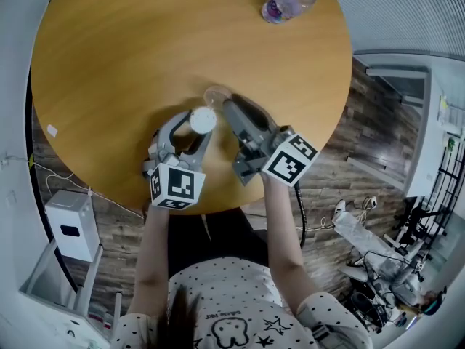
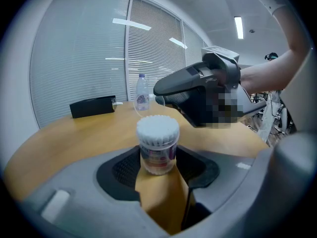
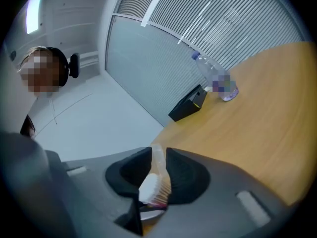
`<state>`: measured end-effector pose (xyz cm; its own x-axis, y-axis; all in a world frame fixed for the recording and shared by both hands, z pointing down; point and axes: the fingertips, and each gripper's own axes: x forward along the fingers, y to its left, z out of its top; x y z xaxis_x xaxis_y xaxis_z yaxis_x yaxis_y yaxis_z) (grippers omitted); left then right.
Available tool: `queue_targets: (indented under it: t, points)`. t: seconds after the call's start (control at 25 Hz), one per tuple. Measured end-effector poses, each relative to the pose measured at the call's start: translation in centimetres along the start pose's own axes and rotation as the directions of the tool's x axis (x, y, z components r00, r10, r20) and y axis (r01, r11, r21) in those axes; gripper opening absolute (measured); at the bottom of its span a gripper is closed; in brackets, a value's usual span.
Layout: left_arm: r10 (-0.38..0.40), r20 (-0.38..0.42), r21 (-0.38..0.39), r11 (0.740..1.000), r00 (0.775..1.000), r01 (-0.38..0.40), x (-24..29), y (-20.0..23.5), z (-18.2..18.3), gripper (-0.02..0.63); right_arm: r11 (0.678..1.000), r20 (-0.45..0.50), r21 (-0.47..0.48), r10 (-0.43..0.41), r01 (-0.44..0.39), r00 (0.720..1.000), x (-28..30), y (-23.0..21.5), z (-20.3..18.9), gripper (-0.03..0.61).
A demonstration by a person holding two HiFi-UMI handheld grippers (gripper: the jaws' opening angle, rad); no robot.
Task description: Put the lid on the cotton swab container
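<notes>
Clamping cotton swab container (image 2: 157, 135), left tongs (image 2: 159, 167) stand wide; right tongs (image 3: 158, 165) closed narrow, pinching clear lid (image 1: 216, 94) edge-on.

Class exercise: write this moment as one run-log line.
left gripper: shut on cotton swab container, upright on table | right gripper: shut on clear lid | status: lid not yet on container

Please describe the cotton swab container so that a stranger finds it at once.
On the round wooden table, look at the near edge. The container stands between the left gripper's jaws; unlike the clear lid beside it, its open top is white with swabs.
</notes>
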<state>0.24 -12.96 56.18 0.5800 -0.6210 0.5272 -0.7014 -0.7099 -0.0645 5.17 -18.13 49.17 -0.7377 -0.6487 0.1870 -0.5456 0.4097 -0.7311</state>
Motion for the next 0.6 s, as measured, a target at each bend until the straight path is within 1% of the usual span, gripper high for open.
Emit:
queue_targets:
  t: [0.36,0.6]
  points:
    - [-0.001,0.002,0.0,1.0,1.0,0.001,0.1,-0.1,0.1,0.238,0.997,-0.02,-0.041,0.06,-0.061,0.998,-0.4,1.5,-0.2,0.121]
    - [0.0,0.003,-0.002,1.0,1.0,0.0,-0.1,0.0,0.0,0.238,0.993,-0.029,-0.053,0.104,-0.105,0.994,-0.6,2.5,-0.5,0.126]
